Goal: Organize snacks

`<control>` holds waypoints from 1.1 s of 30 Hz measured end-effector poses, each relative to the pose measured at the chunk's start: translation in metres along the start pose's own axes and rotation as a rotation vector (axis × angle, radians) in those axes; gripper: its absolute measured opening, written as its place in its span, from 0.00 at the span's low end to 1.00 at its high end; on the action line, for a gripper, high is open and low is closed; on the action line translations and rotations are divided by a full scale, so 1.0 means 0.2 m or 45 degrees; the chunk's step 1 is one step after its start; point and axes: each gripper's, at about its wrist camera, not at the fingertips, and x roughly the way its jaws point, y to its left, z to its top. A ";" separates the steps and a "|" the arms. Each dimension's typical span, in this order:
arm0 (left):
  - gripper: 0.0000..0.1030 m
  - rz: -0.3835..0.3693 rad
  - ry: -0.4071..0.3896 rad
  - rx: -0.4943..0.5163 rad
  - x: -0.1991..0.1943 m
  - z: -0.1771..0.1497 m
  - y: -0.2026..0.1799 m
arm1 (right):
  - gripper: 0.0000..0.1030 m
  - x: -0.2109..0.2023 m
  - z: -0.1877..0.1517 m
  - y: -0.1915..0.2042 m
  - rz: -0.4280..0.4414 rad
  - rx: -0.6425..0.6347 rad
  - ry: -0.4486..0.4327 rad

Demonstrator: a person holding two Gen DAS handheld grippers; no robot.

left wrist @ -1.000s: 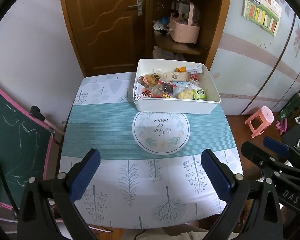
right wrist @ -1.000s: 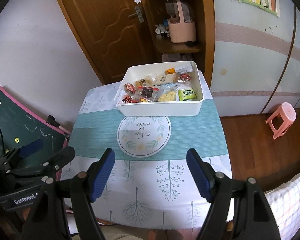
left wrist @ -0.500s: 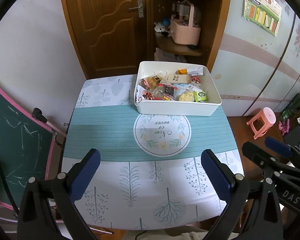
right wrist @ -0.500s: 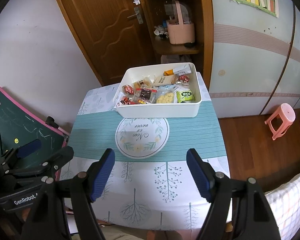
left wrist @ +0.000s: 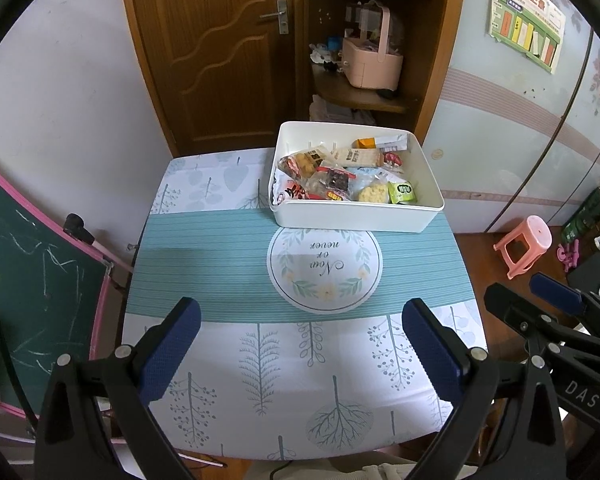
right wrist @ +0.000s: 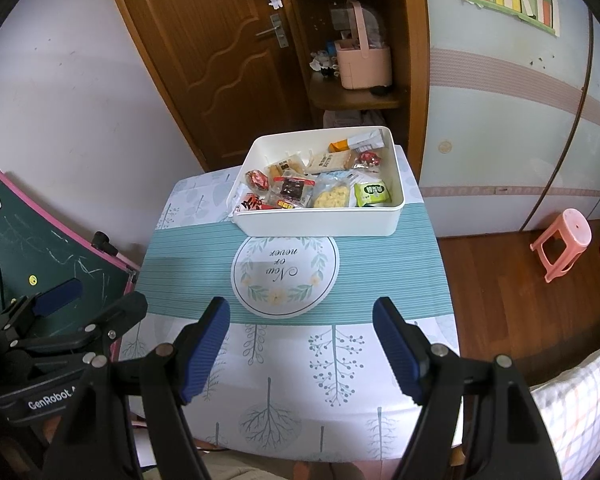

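Your left gripper [left wrist: 300, 336] and right gripper [right wrist: 301, 330] both hang with jaws apart and empty over the table [left wrist: 228, 264], well short of the white snack bin [left wrist: 356, 220].

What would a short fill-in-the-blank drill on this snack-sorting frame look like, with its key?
1. The snack packets all lie inside the white ____.
2. The green packet lies in the bin's near ____ corner.
3. The left gripper and right gripper both have their jaws ____, with nothing between them.
4. The round "Now or never" emblem lies just in ____ of the bin, nearer the camera.

Missing words: bin; right; open; front
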 end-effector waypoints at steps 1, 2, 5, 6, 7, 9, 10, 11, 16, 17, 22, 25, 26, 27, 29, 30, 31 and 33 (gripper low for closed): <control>0.97 -0.001 0.001 -0.001 0.00 0.00 0.00 | 0.72 0.00 0.00 0.00 0.000 0.000 0.000; 0.97 0.000 0.001 -0.004 0.00 0.00 0.00 | 0.72 0.00 0.00 0.00 -0.001 0.000 0.000; 0.97 0.001 0.002 -0.004 0.00 0.00 0.00 | 0.72 0.00 0.00 0.00 0.001 0.000 0.001; 0.97 0.000 0.005 -0.005 0.00 0.00 0.00 | 0.72 0.00 0.00 0.00 0.001 0.000 0.002; 0.97 0.001 0.007 -0.008 0.01 -0.01 -0.01 | 0.72 0.00 0.00 0.00 0.002 -0.002 0.004; 0.97 0.003 0.012 -0.010 0.01 -0.01 -0.01 | 0.72 0.01 0.00 0.00 0.006 -0.002 0.005; 0.97 0.005 0.015 -0.012 0.01 -0.01 -0.01 | 0.72 0.01 0.00 0.00 0.009 -0.002 0.005; 0.97 0.008 0.018 -0.012 0.01 -0.02 -0.02 | 0.72 0.01 0.00 0.00 0.010 -0.004 0.004; 0.97 0.013 0.020 -0.011 0.01 -0.03 -0.02 | 0.72 0.01 -0.01 0.01 0.022 -0.012 -0.003; 0.97 0.014 0.018 -0.010 0.01 -0.03 -0.02 | 0.72 0.01 -0.01 0.00 0.023 -0.013 -0.003; 0.97 0.015 0.019 -0.011 0.01 -0.03 -0.02 | 0.72 0.02 0.00 0.00 0.027 -0.015 -0.003; 0.97 0.015 0.018 -0.010 0.02 -0.03 -0.02 | 0.72 0.02 0.00 0.00 0.028 -0.014 -0.003; 0.97 0.015 0.017 -0.011 0.02 -0.03 -0.02 | 0.72 0.02 0.00 0.00 0.028 -0.014 -0.002; 0.97 0.016 0.017 -0.011 0.02 -0.03 -0.02 | 0.72 0.02 0.00 0.00 0.029 -0.013 -0.002; 0.97 0.016 0.017 -0.010 0.02 -0.02 -0.02 | 0.72 0.02 0.00 0.01 0.029 -0.014 -0.002; 0.97 0.014 0.017 -0.011 0.02 -0.02 -0.02 | 0.72 0.02 0.00 0.00 0.027 -0.014 -0.003; 0.97 0.014 0.016 -0.010 0.02 -0.02 -0.02 | 0.72 0.02 0.00 0.00 0.028 -0.014 -0.003; 0.97 0.015 0.018 -0.010 0.02 -0.02 -0.02 | 0.72 0.02 0.00 0.00 0.029 -0.014 -0.003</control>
